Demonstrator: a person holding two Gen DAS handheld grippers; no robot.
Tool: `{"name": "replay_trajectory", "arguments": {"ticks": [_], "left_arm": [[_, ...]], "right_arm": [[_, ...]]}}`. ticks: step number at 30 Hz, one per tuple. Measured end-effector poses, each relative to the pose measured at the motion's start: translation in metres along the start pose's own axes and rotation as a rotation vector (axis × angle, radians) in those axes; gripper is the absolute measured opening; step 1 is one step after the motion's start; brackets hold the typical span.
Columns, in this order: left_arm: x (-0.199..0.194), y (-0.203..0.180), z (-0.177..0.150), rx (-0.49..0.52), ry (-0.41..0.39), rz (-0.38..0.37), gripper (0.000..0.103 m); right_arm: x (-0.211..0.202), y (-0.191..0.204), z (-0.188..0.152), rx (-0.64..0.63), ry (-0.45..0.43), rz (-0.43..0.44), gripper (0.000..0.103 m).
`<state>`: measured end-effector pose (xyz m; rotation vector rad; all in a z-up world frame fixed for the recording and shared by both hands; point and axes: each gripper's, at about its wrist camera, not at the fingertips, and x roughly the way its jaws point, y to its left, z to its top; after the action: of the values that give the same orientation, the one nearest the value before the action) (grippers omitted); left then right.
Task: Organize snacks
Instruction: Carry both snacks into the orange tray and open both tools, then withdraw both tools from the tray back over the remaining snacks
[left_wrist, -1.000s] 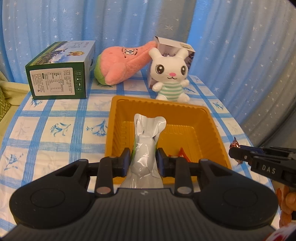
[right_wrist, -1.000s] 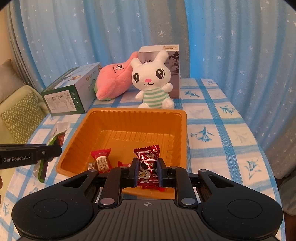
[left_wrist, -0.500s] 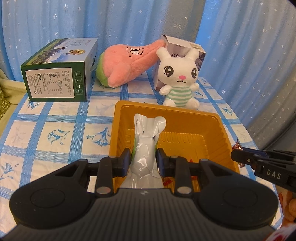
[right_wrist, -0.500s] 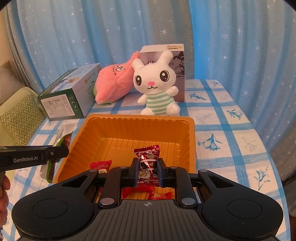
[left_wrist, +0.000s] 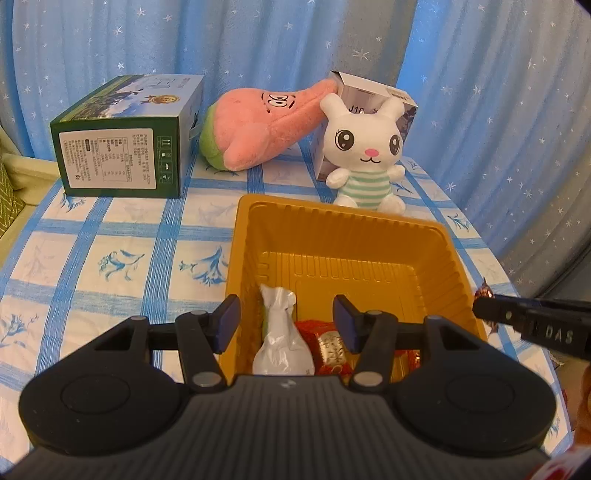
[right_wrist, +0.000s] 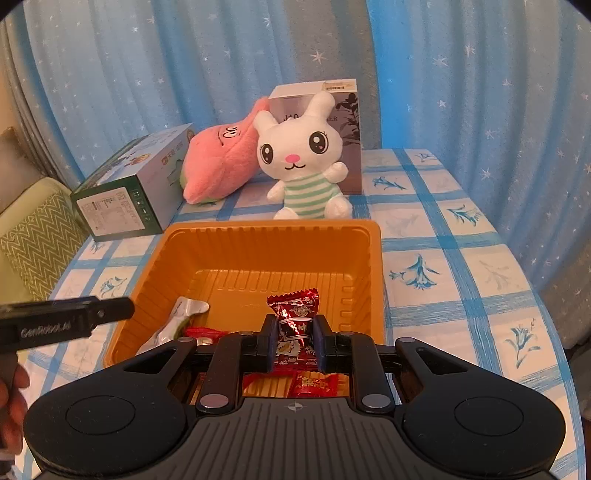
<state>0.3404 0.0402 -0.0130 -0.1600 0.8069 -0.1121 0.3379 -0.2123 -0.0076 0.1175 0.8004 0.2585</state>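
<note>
An orange tray (left_wrist: 343, 225) (right_wrist: 273, 240) sits on the blue checked tablecloth. My left gripper (left_wrist: 286, 317) hovers over its near left part with its jaws opening. A silver snack pouch (left_wrist: 282, 339) (right_wrist: 173, 325) lies below them in the tray, and neither pad touches it. Beside the pouch lie red candies (left_wrist: 328, 343). My right gripper (right_wrist: 294, 341) is shut on a dark red candy wrapper (right_wrist: 295, 317) above the tray's near edge. More red candies (right_wrist: 314, 384) lie under it. From the left wrist view, the right gripper's fingers (left_wrist: 517, 321) show side-on by the tray's right rim.
Behind the tray stand a white plush rabbit (left_wrist: 365, 155) (right_wrist: 306, 162), a pink plush (left_wrist: 262, 125) (right_wrist: 218, 166), a grey carton (right_wrist: 325, 107) and a green box (left_wrist: 125, 151) (right_wrist: 136, 188). A green cushion (right_wrist: 33, 243) lies at the left. A hand (right_wrist: 11, 402) holds the left gripper.
My left gripper's jaws have spread and let go of the silver pouch, which dropped into the tray. Both grippers came closer over the tray. The right one still grips its candy.
</note>
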Motion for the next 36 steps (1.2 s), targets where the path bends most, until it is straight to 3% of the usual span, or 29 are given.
{"name": "replay_trajectory", "arguments": {"ticks": [12,13,14,15,16,24,36], "left_arm": [[-0.013,-0.007,-0.011,0.038,-0.016,0.0,0.061],[-0.015,-0.008,-0.012,0.041,-0.018,0.001,0.064],[-0.016,-0.008,-0.014,0.048,-0.02,0.002,0.066],[-0.019,-0.009,-0.016,0.059,-0.025,0.006,0.067],[-0.022,-0.01,-0.019,0.069,-0.03,0.009,0.068],[-0.052,-0.017,-0.052,0.079,-0.043,0.004,0.073],[-0.115,-0.03,-0.11,0.062,-0.044,-0.001,0.081]], "right_arm": [[0.001,-0.005,0.007,0.043,-0.024,0.03,0.021],[0.002,-0.007,0.008,0.058,-0.022,0.04,0.028],[0.002,-0.009,0.007,0.074,-0.023,0.043,0.055],[0.001,-0.01,0.007,0.087,-0.033,0.046,0.067],[-0.003,-0.012,0.005,0.093,-0.049,0.05,0.071],[-0.028,-0.02,-0.015,0.099,-0.048,0.023,0.071],[-0.097,-0.014,-0.088,0.133,-0.013,-0.034,0.071]]}}
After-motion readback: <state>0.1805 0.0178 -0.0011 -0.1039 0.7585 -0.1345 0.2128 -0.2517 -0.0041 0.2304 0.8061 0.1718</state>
